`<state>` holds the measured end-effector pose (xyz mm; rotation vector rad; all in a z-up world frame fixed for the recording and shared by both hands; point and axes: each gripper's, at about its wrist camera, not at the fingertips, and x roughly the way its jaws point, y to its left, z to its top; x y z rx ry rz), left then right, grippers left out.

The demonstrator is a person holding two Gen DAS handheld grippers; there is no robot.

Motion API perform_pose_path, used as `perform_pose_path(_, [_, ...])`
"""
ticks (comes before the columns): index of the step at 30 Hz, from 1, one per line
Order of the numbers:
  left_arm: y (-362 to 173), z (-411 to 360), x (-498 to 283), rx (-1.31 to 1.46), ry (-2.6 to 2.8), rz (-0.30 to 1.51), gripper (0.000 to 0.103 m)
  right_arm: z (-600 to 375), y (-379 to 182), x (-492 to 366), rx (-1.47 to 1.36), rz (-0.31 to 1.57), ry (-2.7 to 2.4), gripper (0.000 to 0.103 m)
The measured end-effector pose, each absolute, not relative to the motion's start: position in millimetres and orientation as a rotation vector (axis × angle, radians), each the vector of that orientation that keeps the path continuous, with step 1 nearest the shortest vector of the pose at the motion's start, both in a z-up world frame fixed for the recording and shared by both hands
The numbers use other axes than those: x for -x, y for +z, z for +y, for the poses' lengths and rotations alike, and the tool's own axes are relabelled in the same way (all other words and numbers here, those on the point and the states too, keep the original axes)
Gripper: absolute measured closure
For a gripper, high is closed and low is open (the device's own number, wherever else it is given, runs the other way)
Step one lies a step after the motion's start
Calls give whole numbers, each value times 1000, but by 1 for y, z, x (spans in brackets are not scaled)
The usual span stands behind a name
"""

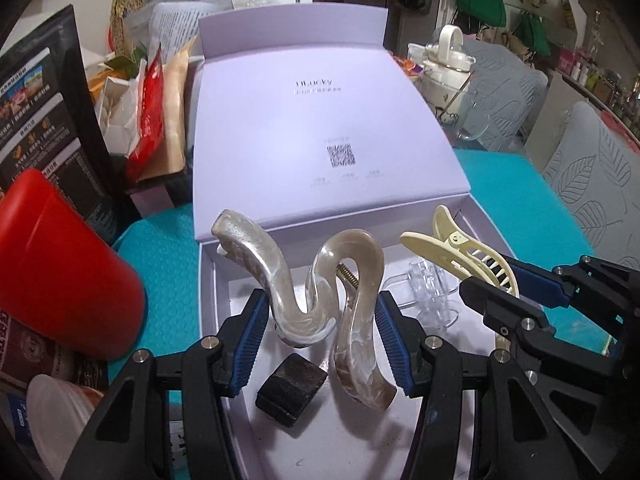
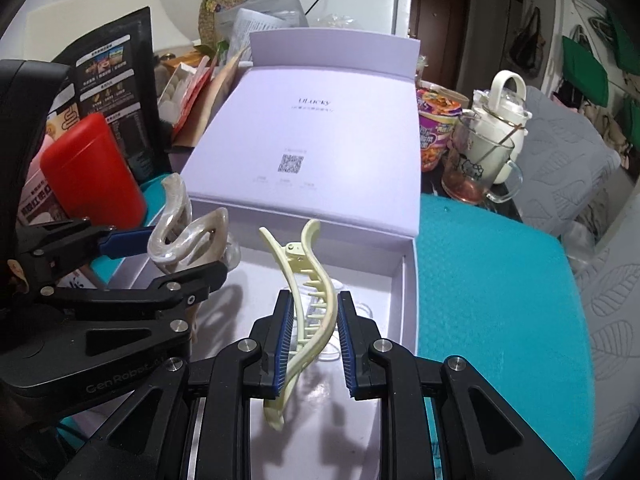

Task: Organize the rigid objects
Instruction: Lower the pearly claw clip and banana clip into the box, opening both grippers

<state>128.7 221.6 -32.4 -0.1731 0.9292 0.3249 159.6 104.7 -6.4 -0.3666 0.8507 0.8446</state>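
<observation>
My left gripper (image 1: pixel 320 320) is shut on a wavy pearl-coloured hair claw (image 1: pixel 320 304), which hangs just above the open lavender box's tray (image 1: pixel 208 280). On the tray floor under it lie a small black block (image 1: pixel 290 388) and a clear plastic clip (image 1: pixel 432 292). My right gripper (image 2: pixel 314 320) is shut on a long pale-yellow hair clip (image 2: pixel 308 280), teeth facing right, also over the tray (image 2: pixel 408 300). Each gripper shows in the other's view: the right gripper (image 1: pixel 492 276) beside the clear clip, the left gripper (image 2: pixel 180 252) with the pearl claw (image 2: pixel 180 240) at the tray's left.
The box lid (image 1: pixel 320 120) lies folded back behind the tray. A red container (image 1: pixel 60 272) and black packages (image 1: pixel 40 120) crowd the left. A teal mat (image 2: pixel 500 280) spreads to the right. A glass mug (image 2: pixel 476 160), a white kettle (image 2: pixel 506 120) and a noodle cup (image 2: pixel 434 124) stand at the back right.
</observation>
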Motion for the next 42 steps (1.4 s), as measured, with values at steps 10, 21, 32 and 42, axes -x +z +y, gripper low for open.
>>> perform_pose_path(10, [-59,224,-140,167,351,1029,49,108,-21,-168,395,881,809,81])
perform_pose_path(21, [-64,225,-146,177,366,1040,48,108,-25,-169,405,894,785,79])
perform_pose_path(32, [-52,226,-146,176,387,1040,48,97,-7,-166,400,844,744,58])
perform_pose_path(42, [-23,210,-125,138,358,959,46,62,13,-154,324,822,701,58])
